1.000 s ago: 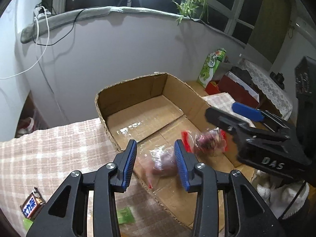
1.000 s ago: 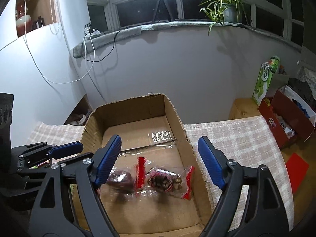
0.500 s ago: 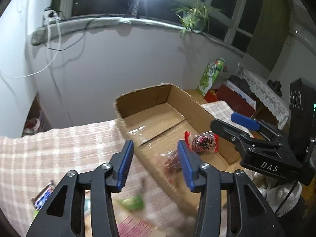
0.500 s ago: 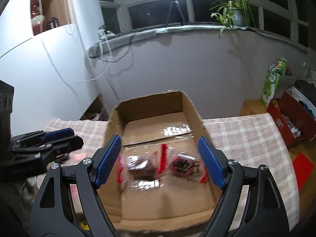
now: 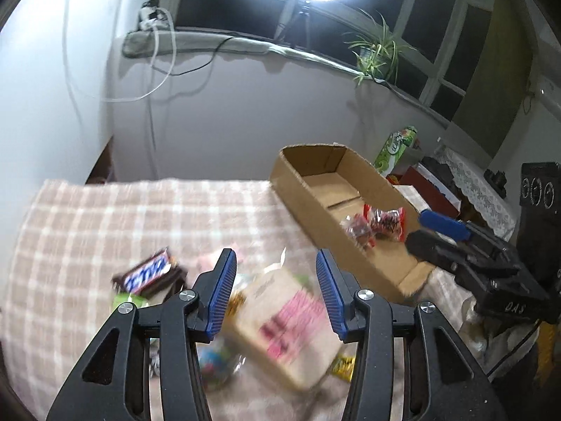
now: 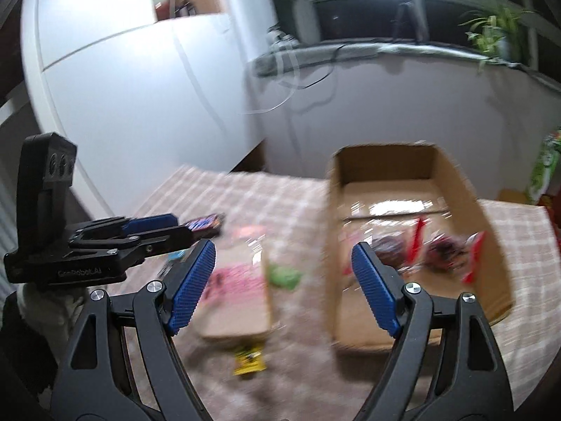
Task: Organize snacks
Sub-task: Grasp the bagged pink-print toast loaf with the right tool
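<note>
The open cardboard box lies on the checked cloth and holds two clear packets with red ends. Left of the box is a pile of loose snacks: a tan packet with pink print, a dark chocolate bar, a green packet and a small yellow one. My left gripper hovers over the tan packet, its jaws opening and nothing between them. My right gripper is open and empty above the cloth between pile and box.
A green carton and a red box stand beyond the table's right end. A white wall runs close behind the table. A ring light and a potted plant sit at the window ledge.
Both grippers have swung left, from over the cardboard box to over the snack pile on the cloth. The left jaws have widened. The two packets stay in the box.
</note>
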Motion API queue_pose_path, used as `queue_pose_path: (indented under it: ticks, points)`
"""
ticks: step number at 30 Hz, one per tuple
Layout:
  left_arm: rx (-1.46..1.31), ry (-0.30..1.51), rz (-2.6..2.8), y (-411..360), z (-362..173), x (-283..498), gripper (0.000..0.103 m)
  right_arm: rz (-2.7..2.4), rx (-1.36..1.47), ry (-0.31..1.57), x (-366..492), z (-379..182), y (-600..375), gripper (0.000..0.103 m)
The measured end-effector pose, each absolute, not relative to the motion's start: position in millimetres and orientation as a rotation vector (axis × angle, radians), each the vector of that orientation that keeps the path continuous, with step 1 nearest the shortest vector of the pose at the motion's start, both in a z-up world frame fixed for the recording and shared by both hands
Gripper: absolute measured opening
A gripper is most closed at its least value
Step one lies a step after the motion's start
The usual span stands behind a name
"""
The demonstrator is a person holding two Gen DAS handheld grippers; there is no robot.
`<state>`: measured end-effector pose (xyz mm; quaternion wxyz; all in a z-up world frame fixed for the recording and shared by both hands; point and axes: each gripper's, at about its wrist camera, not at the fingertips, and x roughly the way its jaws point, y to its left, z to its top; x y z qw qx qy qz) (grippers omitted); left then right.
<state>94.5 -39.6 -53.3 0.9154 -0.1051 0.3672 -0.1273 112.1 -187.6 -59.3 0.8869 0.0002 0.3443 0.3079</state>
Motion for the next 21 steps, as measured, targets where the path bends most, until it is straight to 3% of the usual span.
queue_pose_path:
  ticks: [3, 21]
  points:
    - [-0.242, 0.754, -0.263, -32, -63, 79, 0.055, 0.675, 0.009, 0.762, 109, -72, -177, 0.083]
    - [-0.213, 0.810, -0.299, -31, -101, 49, 0.055, 0.662, 0.034, 0.864, 125, -103, -151, 0.083]
